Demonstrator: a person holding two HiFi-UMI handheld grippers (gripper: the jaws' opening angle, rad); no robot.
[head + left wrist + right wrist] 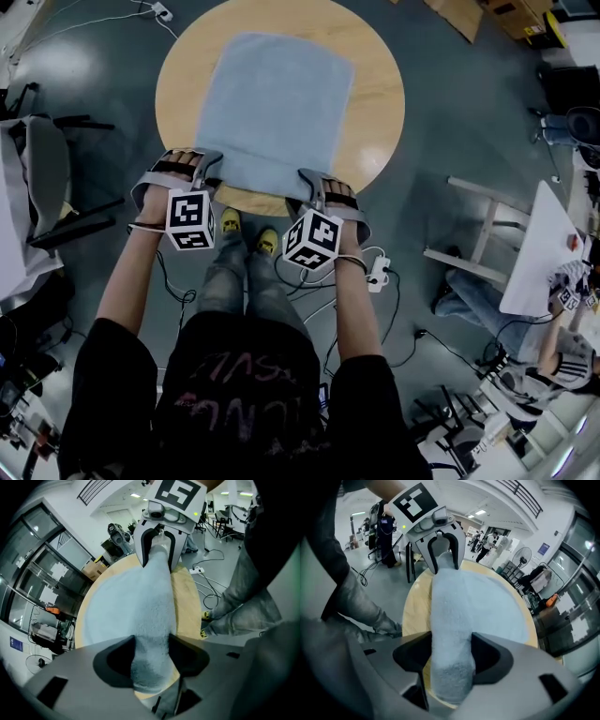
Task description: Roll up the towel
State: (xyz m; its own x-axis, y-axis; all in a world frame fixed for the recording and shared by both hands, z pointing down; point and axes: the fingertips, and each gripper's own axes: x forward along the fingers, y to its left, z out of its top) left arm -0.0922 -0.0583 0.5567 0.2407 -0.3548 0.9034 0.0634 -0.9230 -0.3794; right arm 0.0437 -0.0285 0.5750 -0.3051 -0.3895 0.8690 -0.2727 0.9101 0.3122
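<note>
A light blue towel (272, 112) lies spread on a round wooden table (377, 103). Its near edge is bunched into a thick roll (154, 606) that runs between my two grippers. In the head view my left gripper (210, 171) is at the roll's left end and my right gripper (311, 189) at its right end, both at the table's near rim. In the left gripper view the roll fills the gap of my left gripper (151, 645) and touches both jaws. The roll (451, 620) likewise fills my right gripper (451, 649). Each view shows the other gripper closed round the far end.
A dark chair (56, 187) stands on the grey floor at the left. A white table (544, 253) and a pale chair frame (478, 244) are at the right. Cables and a power strip (379, 272) lie by my feet.
</note>
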